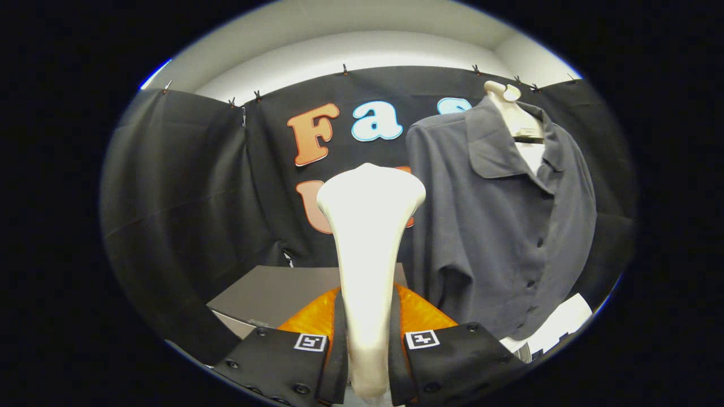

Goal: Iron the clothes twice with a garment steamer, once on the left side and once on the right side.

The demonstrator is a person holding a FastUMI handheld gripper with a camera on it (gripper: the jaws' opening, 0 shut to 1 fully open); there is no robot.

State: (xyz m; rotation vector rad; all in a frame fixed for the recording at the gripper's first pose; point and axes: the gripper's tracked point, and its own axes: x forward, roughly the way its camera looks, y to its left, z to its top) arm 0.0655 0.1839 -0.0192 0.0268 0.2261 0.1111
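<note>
Tongs [370, 345]: two black fingers [283, 362], each bearing a square marker tag, drawn in close on both sides of the white steamer handle and pinching it; no gap visible between pads and handle.

Garment steamer [367, 237]: cream-white, slim neck widening to a broad flat head; held upright between the fingers, head rising well above them. Head stands clear of the garment, just beside its sleeve edge, not touching.

Orange body [418, 314]: glossy orange piece behind the fingers, seemingly part of the tool; purpose not clear.

Shirt [498, 226]: dark grey, collared, buttoned down the front, hung on a pale mannequin neck [512, 110] beyond and to the right of the steamer head. Fabric hangs with soft folds near the sleeve.

Counter [283, 288]: grey surface beyond the fingers, below the booth's black cloth wall [181, 198].

White sheet [557, 325]: below the shirt hem, nature uncertain.

Progress, as judged: steamer is in hand and raised, but the head is off the cloth; nothing shows either pass complete. Left-side and right-side strokes both appear to remain.
</note>
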